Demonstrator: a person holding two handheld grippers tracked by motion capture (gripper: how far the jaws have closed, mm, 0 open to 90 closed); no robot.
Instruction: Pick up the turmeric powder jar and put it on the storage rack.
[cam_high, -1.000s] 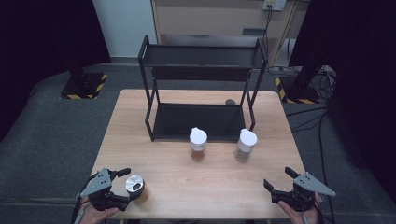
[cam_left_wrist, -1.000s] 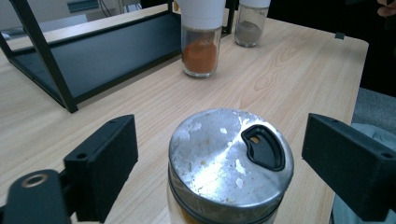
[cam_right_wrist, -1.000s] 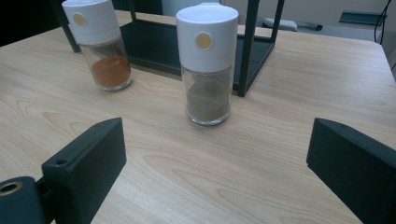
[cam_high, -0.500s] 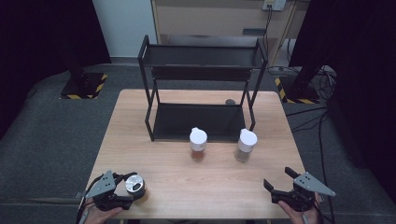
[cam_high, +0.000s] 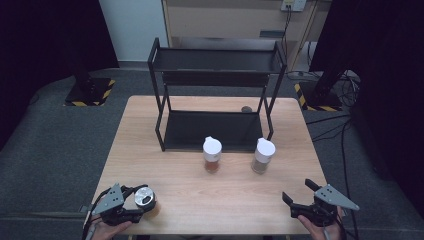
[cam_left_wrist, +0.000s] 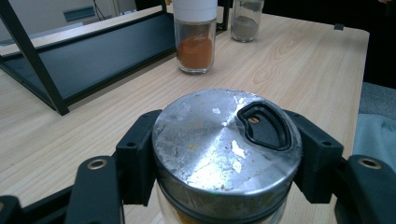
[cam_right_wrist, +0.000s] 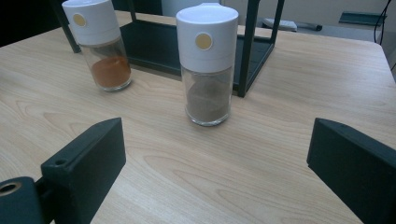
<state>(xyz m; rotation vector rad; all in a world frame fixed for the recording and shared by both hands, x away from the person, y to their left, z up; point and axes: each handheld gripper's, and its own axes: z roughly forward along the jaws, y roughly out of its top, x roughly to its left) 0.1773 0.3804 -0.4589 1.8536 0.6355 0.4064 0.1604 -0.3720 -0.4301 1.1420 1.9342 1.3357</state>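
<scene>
At the near left corner of the worktop (cam_high: 170, 125), the left gripper (cam_high: 131, 212) is clamping its jaws on a metal-lidded spice jar (cam_left_wrist: 226, 149). The right gripper (cam_high: 300, 202) is hovering at the near right, jaws spread wide. Two white-capped jars, one of orange powder (cam_high: 212, 155) and one of grey powder (cam_high: 263, 155), are standing just in front of the black two-tier rack (cam_high: 215, 60).

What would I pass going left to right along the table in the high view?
Left gripper clamped on a metal-lidded glass jar → white-capped glass jar of orange spice → white-capped glass jar of grey-brown spice → right gripper, jaws open.
</scene>
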